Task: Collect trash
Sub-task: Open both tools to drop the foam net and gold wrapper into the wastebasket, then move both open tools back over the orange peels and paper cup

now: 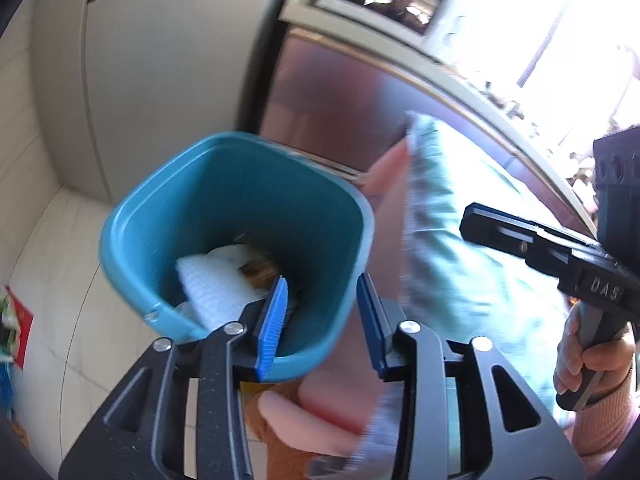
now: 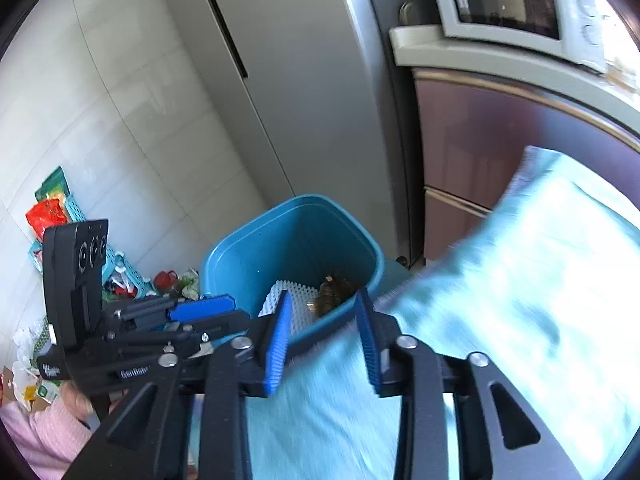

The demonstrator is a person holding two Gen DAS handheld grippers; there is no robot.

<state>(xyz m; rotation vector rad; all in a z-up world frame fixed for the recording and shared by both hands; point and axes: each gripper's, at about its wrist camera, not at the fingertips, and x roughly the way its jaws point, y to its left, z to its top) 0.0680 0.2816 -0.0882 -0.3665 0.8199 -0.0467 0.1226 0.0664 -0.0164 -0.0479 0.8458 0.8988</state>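
A blue trash bin (image 1: 132, 216) (image 2: 224, 252) stands on the floor and holds a white foam net (image 1: 208, 284) (image 2: 304, 308) and a brown scrap (image 1: 260, 270) (image 2: 336, 284). A large light-blue plastic bag (image 1: 448, 240) (image 2: 520, 280), blurred, hangs just right of the bin's rim. My left gripper (image 1: 322, 280) is open over the bin's near rim, its pads pressing on nothing. My right gripper (image 2: 324, 294) is open too, with the bag lying under and beyond its right finger. Each gripper shows in the other's view: the right gripper (image 1: 480, 220) and the left gripper (image 2: 200, 308), both hand-held.
A grey fridge (image 2: 300, 100) rises behind the bin, beside a brown cabinet (image 2: 480, 140) with a microwave (image 2: 508, 4) on top. Teal baskets and bright packets (image 2: 60, 208) clutter the tiled floor at left. A pink sleeve (image 2: 44, 432) is at lower left.
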